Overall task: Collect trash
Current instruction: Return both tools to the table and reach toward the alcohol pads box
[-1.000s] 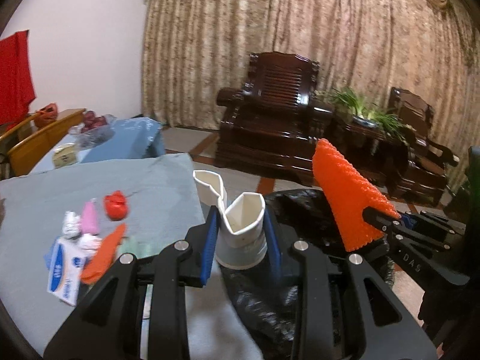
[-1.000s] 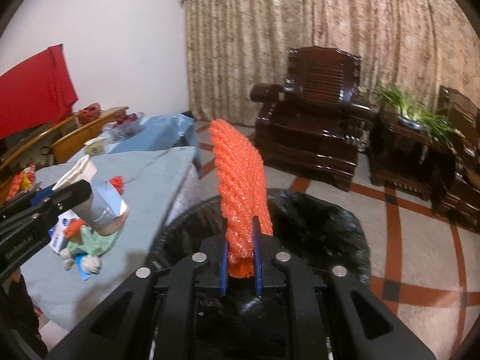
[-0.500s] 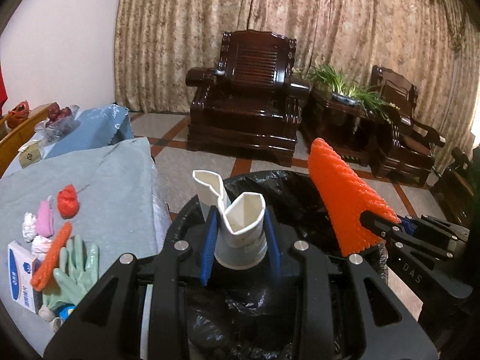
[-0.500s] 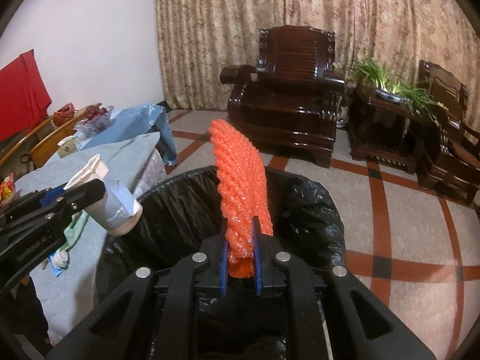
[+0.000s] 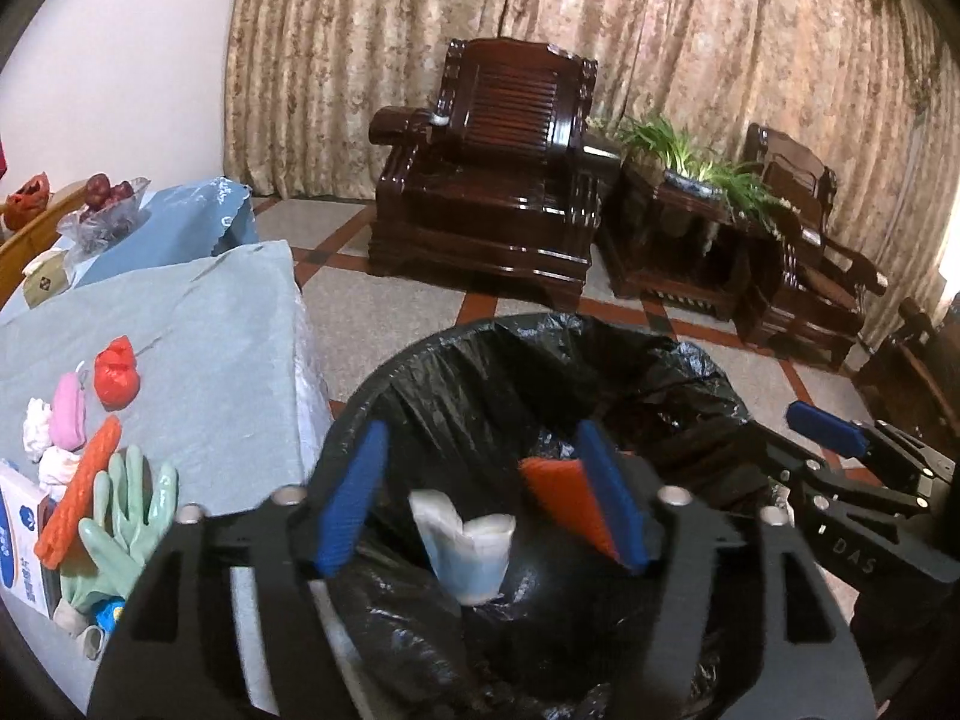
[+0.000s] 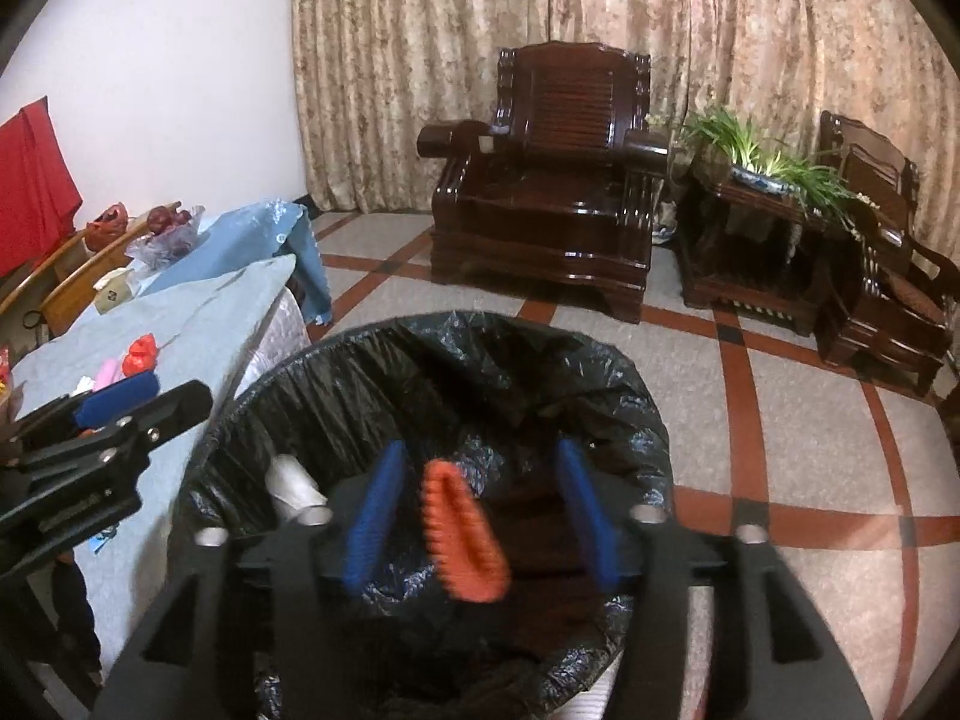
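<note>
A: Setting. A sitting room with a patterned curtain (image 5: 600,60), a dark wooden armchair (image 5: 498,168) and a tiled floor with red bands. At left stands a table under a pale blue cloth (image 5: 180,360); just beside its edge, below both cameras, is a bin lined with a black bag (image 5: 540,360).

B: And the left gripper (image 5: 480,492)?

A: It hangs over the bin's mouth, its blue pads (image 5: 354,492) spread and opening. The crushed white paper cup (image 5: 468,546) lies between them but clear of both, blurred, inside the bag's opening.

B: The right gripper (image 6: 480,504)?

A: Likewise over the bin, jaws opening. The orange foam net (image 6: 462,534) sits between its pads, nearer the left one, touching neither as far as the blur allows; it also lies within the bag's mouth. In the left wrist view the same net shows behind the left gripper's right pad.

B: What lies on the cloth?

A: A red crumpled bag (image 5: 117,372), a pink item (image 5: 67,414), white wads, a second orange net (image 5: 78,498), a green rubber glove (image 5: 126,528) and a white-and-blue box (image 5: 21,546), all near the table's left part, well apart from both grippers.
</note>
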`<state>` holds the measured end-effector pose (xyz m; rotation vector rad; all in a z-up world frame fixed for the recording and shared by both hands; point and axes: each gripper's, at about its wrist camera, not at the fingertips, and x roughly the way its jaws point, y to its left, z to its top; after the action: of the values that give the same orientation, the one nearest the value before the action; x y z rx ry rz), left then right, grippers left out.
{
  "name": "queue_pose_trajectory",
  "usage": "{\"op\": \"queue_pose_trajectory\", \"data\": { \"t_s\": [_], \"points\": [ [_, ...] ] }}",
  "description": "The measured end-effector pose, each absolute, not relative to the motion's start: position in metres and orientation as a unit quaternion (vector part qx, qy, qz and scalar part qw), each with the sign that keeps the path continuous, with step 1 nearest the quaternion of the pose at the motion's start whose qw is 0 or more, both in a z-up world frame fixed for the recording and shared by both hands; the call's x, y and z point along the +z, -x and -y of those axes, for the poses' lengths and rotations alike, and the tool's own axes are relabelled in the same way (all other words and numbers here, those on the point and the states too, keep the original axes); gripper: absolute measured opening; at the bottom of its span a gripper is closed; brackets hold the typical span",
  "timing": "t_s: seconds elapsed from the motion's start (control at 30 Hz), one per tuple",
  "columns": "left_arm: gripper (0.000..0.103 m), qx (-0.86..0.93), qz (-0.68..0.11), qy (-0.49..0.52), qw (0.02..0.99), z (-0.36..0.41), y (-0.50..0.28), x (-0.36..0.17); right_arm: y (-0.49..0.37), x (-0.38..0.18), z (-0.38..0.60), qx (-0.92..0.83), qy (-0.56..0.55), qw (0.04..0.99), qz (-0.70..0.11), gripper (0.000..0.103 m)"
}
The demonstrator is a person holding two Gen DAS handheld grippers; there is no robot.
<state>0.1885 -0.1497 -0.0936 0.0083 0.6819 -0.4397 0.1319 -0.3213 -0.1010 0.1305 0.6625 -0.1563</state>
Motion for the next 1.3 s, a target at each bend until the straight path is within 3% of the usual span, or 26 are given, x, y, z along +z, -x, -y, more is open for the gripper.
{"op": "queue_pose_trajectory", "data": {
  "t_s": [0.1, 0.4, 0.97, 1.17, 1.3],
  "points": [
    [0.083, -0.215, -0.323, 0.004, 0.922, 0.138, -0.184, -0.09, -0.129, -0.093, 0.316, -0.082, -0.061, 0.946, -0.307, 0.089],
    [0.087, -0.148, -0.291, -0.008, 0.945, 0.054, -0.158, -0.079, -0.131, -0.073, 0.282, -0.047, -0.053, 0.958, -0.278, 0.097],
    [0.089, 0.057, -0.283, 0.009, 0.957, -0.131, -0.13, -0.091, -0.182, -0.094, 0.102, 0.126, -0.016, 0.952, -0.278, 0.097],
    [0.078, 0.06, -0.313, 0.024, 0.947, -0.156, -0.136, -0.119, -0.19, -0.112, 0.071, 0.144, 0.003, 0.944, -0.296, 0.089],
    [0.077, 0.038, -0.33, 0.036, 0.943, -0.164, -0.141, -0.139, -0.191, -0.122, 0.062, 0.147, 0.012, 0.939, -0.311, 0.086]
  ]
}}
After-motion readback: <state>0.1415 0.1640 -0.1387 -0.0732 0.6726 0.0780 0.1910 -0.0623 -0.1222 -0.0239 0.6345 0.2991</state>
